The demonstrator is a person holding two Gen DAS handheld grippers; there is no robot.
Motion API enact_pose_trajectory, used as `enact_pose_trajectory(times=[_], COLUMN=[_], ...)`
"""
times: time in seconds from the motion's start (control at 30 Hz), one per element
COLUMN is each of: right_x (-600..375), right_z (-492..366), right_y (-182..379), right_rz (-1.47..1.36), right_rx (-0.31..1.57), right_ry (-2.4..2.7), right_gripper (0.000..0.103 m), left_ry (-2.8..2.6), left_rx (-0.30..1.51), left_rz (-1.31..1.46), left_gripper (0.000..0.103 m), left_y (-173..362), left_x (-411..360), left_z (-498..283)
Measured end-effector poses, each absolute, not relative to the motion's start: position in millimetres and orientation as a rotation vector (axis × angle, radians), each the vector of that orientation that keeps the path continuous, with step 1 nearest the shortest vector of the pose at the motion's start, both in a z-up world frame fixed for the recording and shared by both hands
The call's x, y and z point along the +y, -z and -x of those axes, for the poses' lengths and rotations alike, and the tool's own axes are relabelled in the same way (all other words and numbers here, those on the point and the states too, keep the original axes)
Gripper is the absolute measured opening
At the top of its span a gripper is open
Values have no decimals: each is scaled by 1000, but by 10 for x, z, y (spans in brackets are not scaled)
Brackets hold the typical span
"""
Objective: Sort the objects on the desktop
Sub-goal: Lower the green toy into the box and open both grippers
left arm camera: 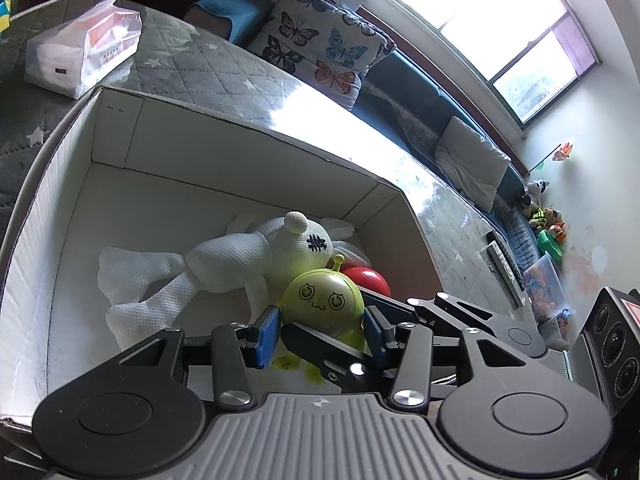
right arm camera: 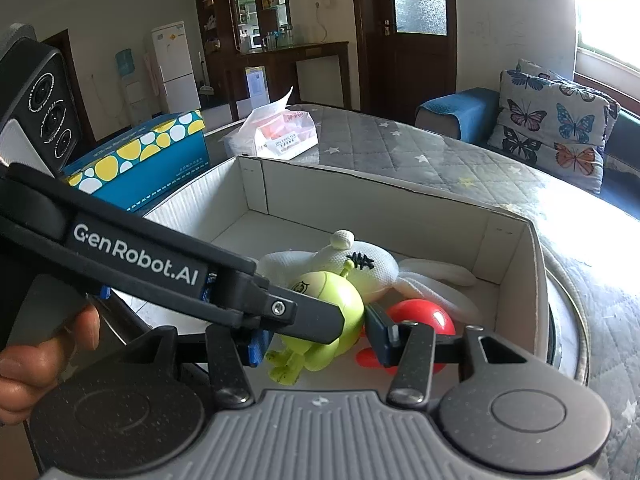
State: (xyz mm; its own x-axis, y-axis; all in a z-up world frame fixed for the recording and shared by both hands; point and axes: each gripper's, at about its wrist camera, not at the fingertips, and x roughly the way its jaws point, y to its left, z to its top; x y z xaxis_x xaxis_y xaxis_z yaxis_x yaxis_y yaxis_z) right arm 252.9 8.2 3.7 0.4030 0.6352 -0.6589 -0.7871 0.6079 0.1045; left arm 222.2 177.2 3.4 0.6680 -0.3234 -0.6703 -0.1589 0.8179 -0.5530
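Note:
A white cardboard box (left arm camera: 240,128) holds a white plush doll (left arm camera: 240,264), a green alien toy (left arm camera: 324,300) and a red toy (left arm camera: 370,278). My left gripper (left arm camera: 320,330) hangs over the box with its blue pads on both sides of the green toy's body; whether they press it I cannot tell. In the right wrist view the box (right arm camera: 360,196) holds the same doll (right arm camera: 360,268), green toy (right arm camera: 332,304) and red toy (right arm camera: 424,316). My right gripper (right arm camera: 320,344) is open just above the green toy, crossed by the left gripper's black finger (right arm camera: 240,292).
The box sits on a grey quilted star-pattern surface (right arm camera: 420,140). A tissue pack (left arm camera: 80,48) lies behind the box. A blue dotted box (right arm camera: 140,168) stands at the left. A butterfly cushion (left arm camera: 320,40) and a sofa lie beyond.

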Motion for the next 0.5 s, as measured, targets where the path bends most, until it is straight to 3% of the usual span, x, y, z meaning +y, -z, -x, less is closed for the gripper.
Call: enact_pose_trajectory(times=[0.5], right_x=[47], right_z=[-2572], right_y=[-4], right_rz=[218], right_rx=[733], right_ry=[-888], right_gripper=[51], left_ry=[79], left_rx=[846], left_rz=[655], left_gripper=[47], left_y=[-69], left_x=[1830], left_z=[-2221])
